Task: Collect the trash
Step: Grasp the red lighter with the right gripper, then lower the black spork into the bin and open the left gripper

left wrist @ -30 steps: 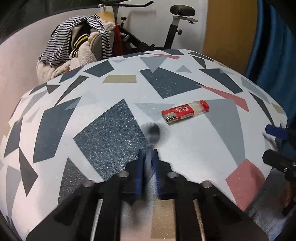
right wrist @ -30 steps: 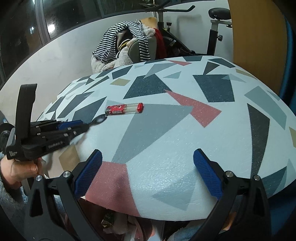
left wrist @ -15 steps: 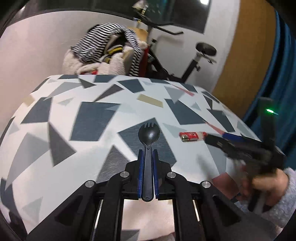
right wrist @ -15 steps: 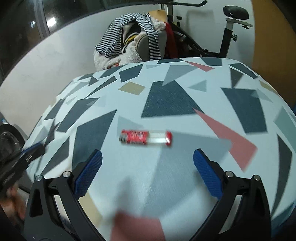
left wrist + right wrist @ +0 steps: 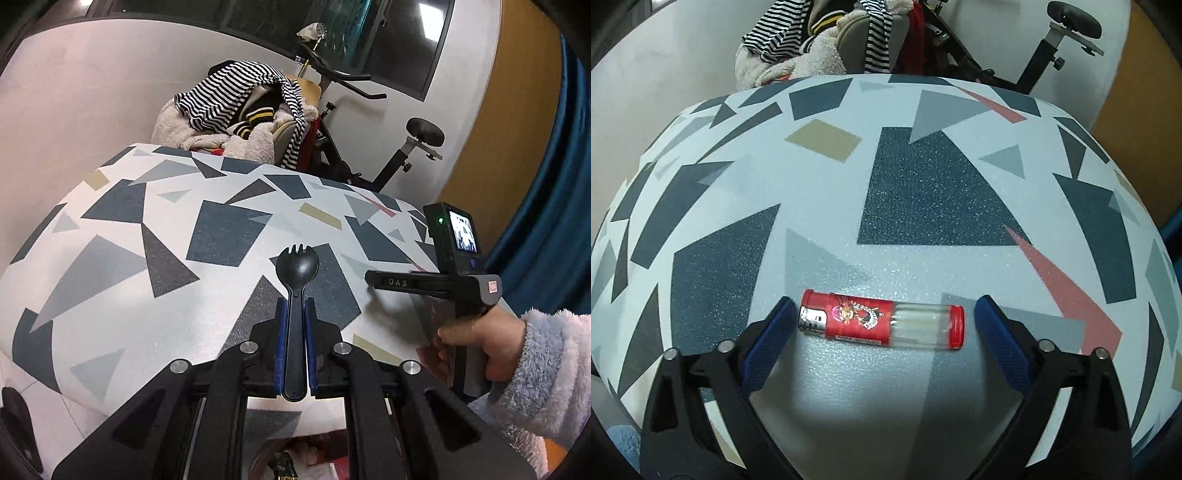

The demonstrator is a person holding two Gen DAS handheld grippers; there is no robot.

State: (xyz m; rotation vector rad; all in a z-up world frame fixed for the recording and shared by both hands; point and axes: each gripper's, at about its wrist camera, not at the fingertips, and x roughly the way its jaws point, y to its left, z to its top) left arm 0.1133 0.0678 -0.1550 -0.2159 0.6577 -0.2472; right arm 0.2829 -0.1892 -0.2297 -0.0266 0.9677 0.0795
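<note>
The right gripper [image 5: 882, 328] has come forward over the table [image 5: 923, 192] to the lighter [image 5: 881, 323], its jaws just closing a little, still open on either side, pads not touching. The lighter lies flat on the table between them. The left gripper [image 5: 294, 314] is clamped on a black spork [image 5: 297, 295], raised above the table.

Black spork [image 5: 297, 291], red-and-clear lighter [image 5: 881, 324], geometric-patterned tablecloth [image 5: 923, 184]
</note>
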